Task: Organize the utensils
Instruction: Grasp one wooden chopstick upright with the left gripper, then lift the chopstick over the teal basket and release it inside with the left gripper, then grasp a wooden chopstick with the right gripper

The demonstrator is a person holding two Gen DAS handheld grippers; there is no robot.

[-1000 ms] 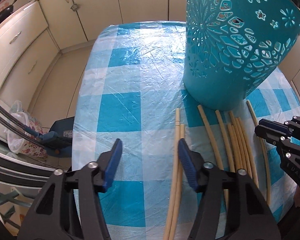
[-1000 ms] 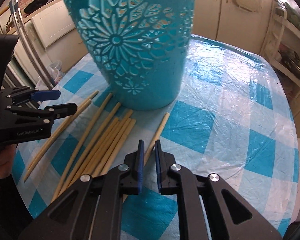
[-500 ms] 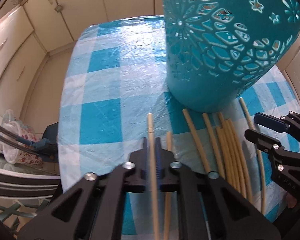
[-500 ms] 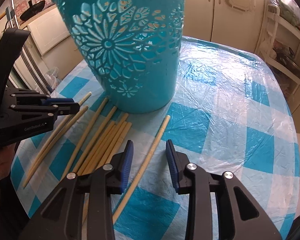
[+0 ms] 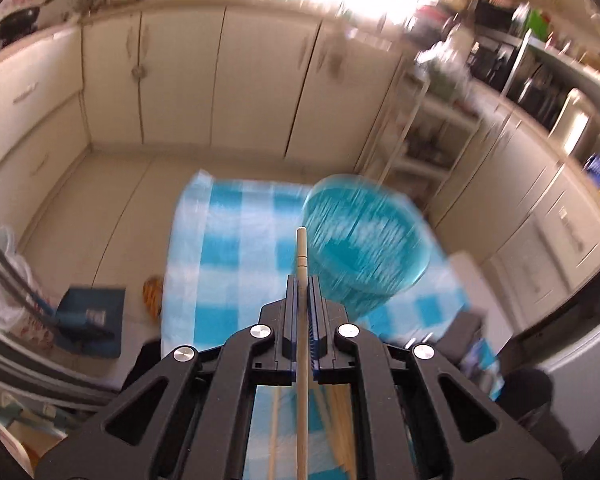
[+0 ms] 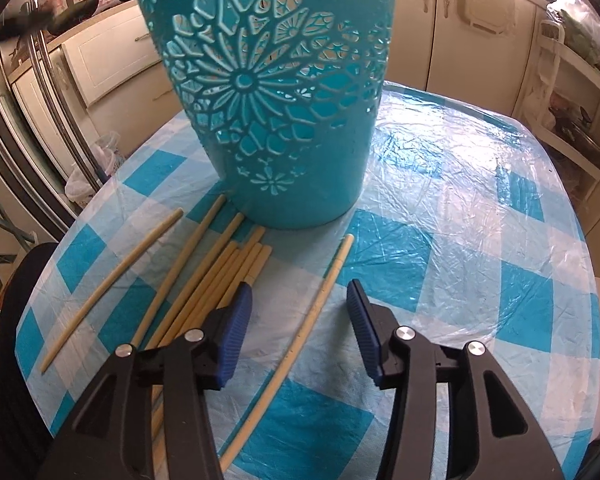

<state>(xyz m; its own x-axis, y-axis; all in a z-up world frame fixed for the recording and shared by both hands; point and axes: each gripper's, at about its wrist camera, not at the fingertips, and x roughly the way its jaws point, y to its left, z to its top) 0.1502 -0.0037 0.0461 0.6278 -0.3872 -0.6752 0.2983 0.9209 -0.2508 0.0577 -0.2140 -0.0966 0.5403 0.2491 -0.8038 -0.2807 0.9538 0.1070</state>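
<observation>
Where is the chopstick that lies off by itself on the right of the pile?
In the right wrist view, that chopstick lies on the checked tablecloth between the open right tongs, right of the chopstick pile, its far tip near the teal basket.

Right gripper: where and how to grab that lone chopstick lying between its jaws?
Grip the lone chopstick mid-shaft, coming from above with the right gripper jaws straddling it. It lies flat on the tablecloth, apart from the bundle, so both sides are clear.

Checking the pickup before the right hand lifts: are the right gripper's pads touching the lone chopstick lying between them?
Apart. The right wrist view shows the right gripper open, table visible between each pad and the lone chopstick.
</observation>
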